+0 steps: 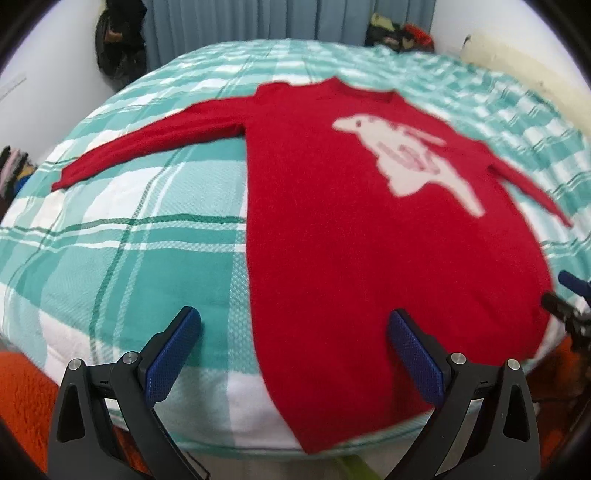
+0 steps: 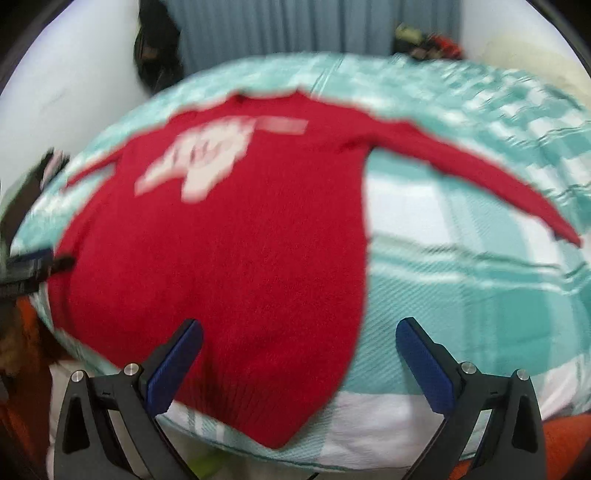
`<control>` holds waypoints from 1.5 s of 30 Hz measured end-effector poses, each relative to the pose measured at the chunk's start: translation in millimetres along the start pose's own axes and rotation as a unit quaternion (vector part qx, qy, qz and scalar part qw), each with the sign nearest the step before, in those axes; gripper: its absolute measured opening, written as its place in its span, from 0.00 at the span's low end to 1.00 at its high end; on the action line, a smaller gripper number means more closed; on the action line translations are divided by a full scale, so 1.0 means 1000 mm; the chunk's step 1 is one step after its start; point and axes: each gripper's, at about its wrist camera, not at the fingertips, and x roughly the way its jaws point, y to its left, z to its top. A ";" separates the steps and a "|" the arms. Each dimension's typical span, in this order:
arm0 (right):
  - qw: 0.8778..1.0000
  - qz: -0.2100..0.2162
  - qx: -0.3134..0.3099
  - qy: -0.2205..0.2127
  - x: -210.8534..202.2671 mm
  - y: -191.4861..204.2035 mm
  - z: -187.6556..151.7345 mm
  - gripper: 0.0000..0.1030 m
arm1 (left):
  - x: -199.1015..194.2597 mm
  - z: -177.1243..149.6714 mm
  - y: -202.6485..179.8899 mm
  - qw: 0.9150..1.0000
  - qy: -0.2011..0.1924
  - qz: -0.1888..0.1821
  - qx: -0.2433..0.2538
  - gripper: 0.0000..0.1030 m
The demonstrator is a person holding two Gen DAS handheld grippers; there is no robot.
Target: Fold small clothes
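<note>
A small red long-sleeved sweater point(image 1: 332, 240) with a white animal print point(image 1: 406, 155) lies flat on a teal-and-white plaid blanket point(image 1: 129, 240), both sleeves spread out. My left gripper point(image 1: 293, 328) is open and empty, above the sweater's lower left hem corner. The sweater also shows, blurred, in the right wrist view point(image 2: 229, 266). My right gripper point(image 2: 299, 339) is open and empty, above the lower right hem corner. The right gripper's tips show at the right edge of the left wrist view point(image 1: 565, 295).
The blanket covers a bed; its near edge runs just under the hem. An orange fuzzy fabric point(image 1: 22, 398) lies below the edge. A dark bag point(image 1: 118, 48) hangs at the far wall by grey curtains point(image 1: 251, 18). Piled clothes point(image 1: 399, 33) sit at the far right.
</note>
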 end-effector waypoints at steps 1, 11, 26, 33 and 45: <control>1.000 -0.002 0.004 -0.020 -0.009 -0.002 0.002 1.00 | -0.006 0.000 0.000 1.000 -0.010 0.001 -0.002 0.98; 0.997 -0.002 0.062 0.053 0.023 -0.023 -0.010 1.00 | 0.005 0.004 0.038 0.995 -0.013 0.073 -0.073 0.98; 0.912 0.066 0.395 -0.089 -0.006 -0.263 0.056 1.00 | 0.013 0.000 0.082 0.977 -0.001 0.114 -0.180 0.98; 0.790 0.098 0.596 -0.110 0.035 -0.366 0.011 0.83 | 0.017 -0.002 0.079 0.977 0.007 0.131 -0.166 0.99; 0.892 -0.101 0.435 -0.071 0.016 -0.351 0.098 0.06 | 0.023 -0.001 0.080 0.977 0.007 0.137 -0.167 1.00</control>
